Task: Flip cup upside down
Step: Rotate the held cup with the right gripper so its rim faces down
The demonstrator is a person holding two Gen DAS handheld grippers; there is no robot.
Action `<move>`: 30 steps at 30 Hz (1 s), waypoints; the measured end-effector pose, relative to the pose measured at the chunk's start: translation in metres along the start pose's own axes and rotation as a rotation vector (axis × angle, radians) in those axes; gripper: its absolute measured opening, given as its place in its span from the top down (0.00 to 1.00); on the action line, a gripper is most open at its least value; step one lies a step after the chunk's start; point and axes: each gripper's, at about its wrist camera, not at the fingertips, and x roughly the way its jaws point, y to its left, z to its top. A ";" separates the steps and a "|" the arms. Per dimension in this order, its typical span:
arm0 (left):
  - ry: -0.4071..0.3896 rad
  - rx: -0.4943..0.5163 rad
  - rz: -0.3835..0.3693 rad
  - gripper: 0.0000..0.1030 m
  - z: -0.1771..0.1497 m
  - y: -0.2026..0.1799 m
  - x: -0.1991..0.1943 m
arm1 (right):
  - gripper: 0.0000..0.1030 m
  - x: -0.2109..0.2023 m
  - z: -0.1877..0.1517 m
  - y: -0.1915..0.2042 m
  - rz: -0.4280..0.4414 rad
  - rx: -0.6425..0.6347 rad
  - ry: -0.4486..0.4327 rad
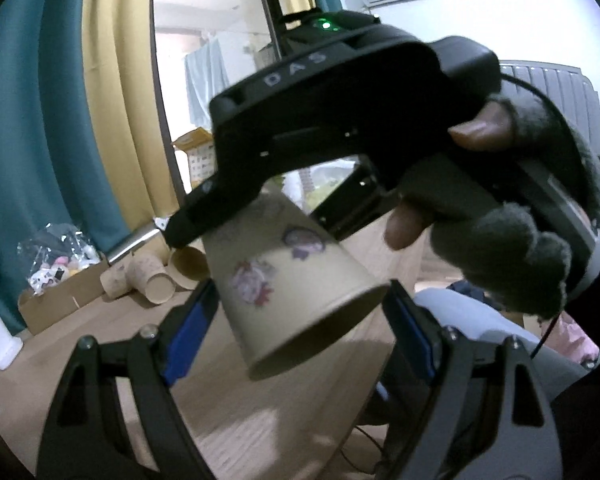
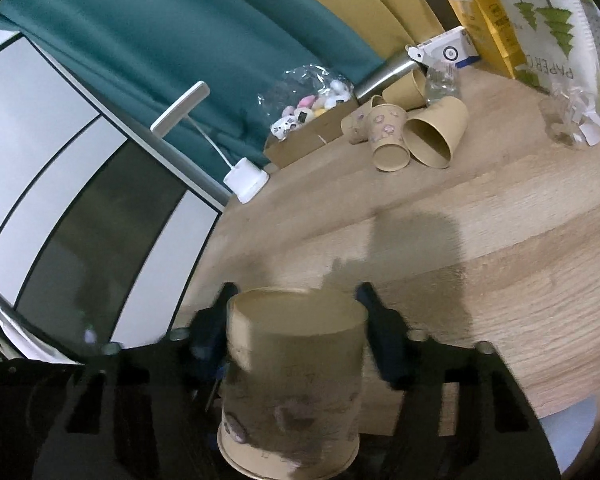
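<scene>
A tan paper cup (image 1: 288, 280) with cartoon stickers hangs in the air, tilted, its open mouth toward the lower right. In the left wrist view my right gripper (image 1: 260, 216), black and held in a gloved hand, grips the cup near its base. My left gripper (image 1: 300, 320) has its blue-padded fingers on either side of the cup's mouth, spread apart and not pressing it. In the right wrist view the cup (image 2: 296, 368) sits between my right gripper's fingers (image 2: 296, 320), which are shut on it above the wooden table (image 2: 500, 240).
Several more paper cups (image 2: 404, 136) lie on their sides at the table's far end. Nearby are a cardboard box with a bag of small toys (image 2: 312, 120), a white lamp base (image 2: 246, 180), a paper cup package (image 2: 548, 20) and a plastic cup (image 2: 560, 124).
</scene>
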 end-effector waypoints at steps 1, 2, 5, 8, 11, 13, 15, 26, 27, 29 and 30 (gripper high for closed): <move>0.002 -0.001 0.000 0.18 0.000 -0.001 0.000 | 0.42 0.000 0.000 0.000 0.001 -0.001 0.000; 0.002 0.000 0.002 0.18 0.000 -0.001 0.000 | 0.42 0.000 -0.001 -0.001 0.004 0.000 -0.001; 0.006 -0.001 0.004 0.18 -0.001 -0.002 0.002 | 0.43 0.001 0.000 0.000 0.001 0.003 -0.005; 0.035 -0.033 -0.021 0.17 -0.004 0.002 0.006 | 0.43 0.000 0.001 -0.001 -0.008 0.001 -0.028; 0.060 -0.068 -0.022 0.17 -0.008 0.008 0.008 | 0.43 -0.005 0.004 -0.001 -0.052 -0.011 -0.079; 0.066 -0.087 -0.003 0.17 -0.012 0.012 0.006 | 0.43 -0.010 0.007 0.000 -0.099 -0.019 -0.135; 0.070 -0.108 0.023 0.17 -0.014 0.018 0.002 | 0.43 -0.013 0.007 0.001 -0.151 -0.032 -0.194; 0.066 -0.380 0.136 0.17 -0.028 0.082 -0.011 | 0.43 -0.004 -0.008 0.000 -0.425 -0.149 -0.414; 0.059 -0.387 0.158 0.17 -0.029 0.084 -0.012 | 0.43 -0.003 -0.010 -0.002 -0.440 -0.162 -0.429; 0.044 -0.411 0.186 0.17 -0.030 0.087 -0.014 | 0.43 -0.001 -0.015 -0.004 -0.443 -0.181 -0.461; 0.040 -0.424 0.195 0.17 -0.030 0.089 -0.014 | 0.43 0.000 -0.018 -0.007 -0.437 -0.182 -0.481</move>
